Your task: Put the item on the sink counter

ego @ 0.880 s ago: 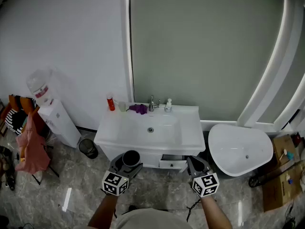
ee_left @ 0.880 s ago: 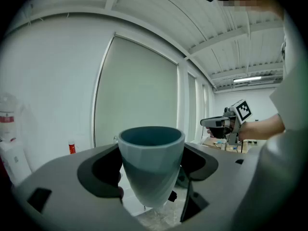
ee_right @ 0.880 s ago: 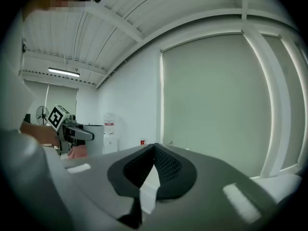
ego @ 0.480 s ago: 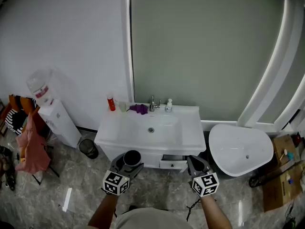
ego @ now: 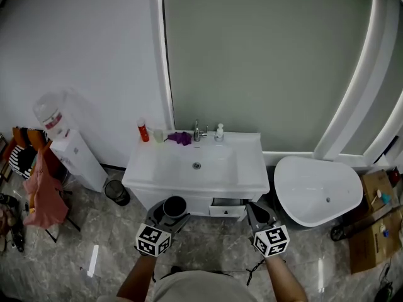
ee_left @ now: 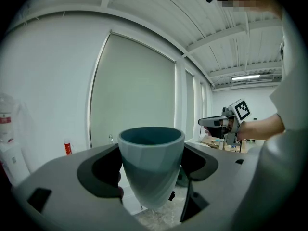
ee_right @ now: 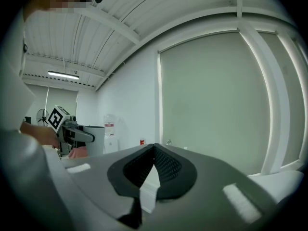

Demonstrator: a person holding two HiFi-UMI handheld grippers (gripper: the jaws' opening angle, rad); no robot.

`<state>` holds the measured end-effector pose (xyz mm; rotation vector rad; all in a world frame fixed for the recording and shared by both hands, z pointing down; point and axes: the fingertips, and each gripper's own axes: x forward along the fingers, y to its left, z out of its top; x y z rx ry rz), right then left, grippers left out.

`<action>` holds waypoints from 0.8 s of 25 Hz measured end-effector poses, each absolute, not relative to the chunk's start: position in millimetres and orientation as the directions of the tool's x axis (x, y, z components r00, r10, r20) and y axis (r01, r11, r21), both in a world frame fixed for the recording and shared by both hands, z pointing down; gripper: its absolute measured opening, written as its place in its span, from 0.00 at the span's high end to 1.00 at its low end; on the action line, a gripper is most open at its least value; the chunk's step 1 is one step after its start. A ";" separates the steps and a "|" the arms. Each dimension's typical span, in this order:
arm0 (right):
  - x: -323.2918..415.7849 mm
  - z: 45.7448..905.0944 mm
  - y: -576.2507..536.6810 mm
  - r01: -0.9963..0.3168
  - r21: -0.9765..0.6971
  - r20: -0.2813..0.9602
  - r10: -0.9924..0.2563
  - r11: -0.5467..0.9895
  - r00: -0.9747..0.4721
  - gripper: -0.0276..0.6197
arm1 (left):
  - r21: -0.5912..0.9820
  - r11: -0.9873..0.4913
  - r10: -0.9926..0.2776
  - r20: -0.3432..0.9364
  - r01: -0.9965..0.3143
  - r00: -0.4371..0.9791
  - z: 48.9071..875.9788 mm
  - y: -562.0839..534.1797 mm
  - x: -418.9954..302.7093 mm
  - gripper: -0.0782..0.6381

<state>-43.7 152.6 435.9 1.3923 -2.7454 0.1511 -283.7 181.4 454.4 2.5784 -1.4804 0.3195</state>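
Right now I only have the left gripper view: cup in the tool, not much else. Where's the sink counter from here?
Observer: Head view puts the sink counter straight ahead; the cup shows short of its front edge.
Operator: Free spot on it?
Observer: A red bottle, a purple cloth and a pump bottle sit along the back by the tap; the left front corner is bare.
Operator: Right tool?
Observer: The right tool is shut, with nothing in it.
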 end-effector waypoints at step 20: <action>66.5 467.7 134.2 -0.813 -0.054 0.139 -0.802 0.580 -0.581 0.94 | 0.060 -0.496 -0.826 0.274 -0.866 0.492 488.1 160.7 -171.1 0.37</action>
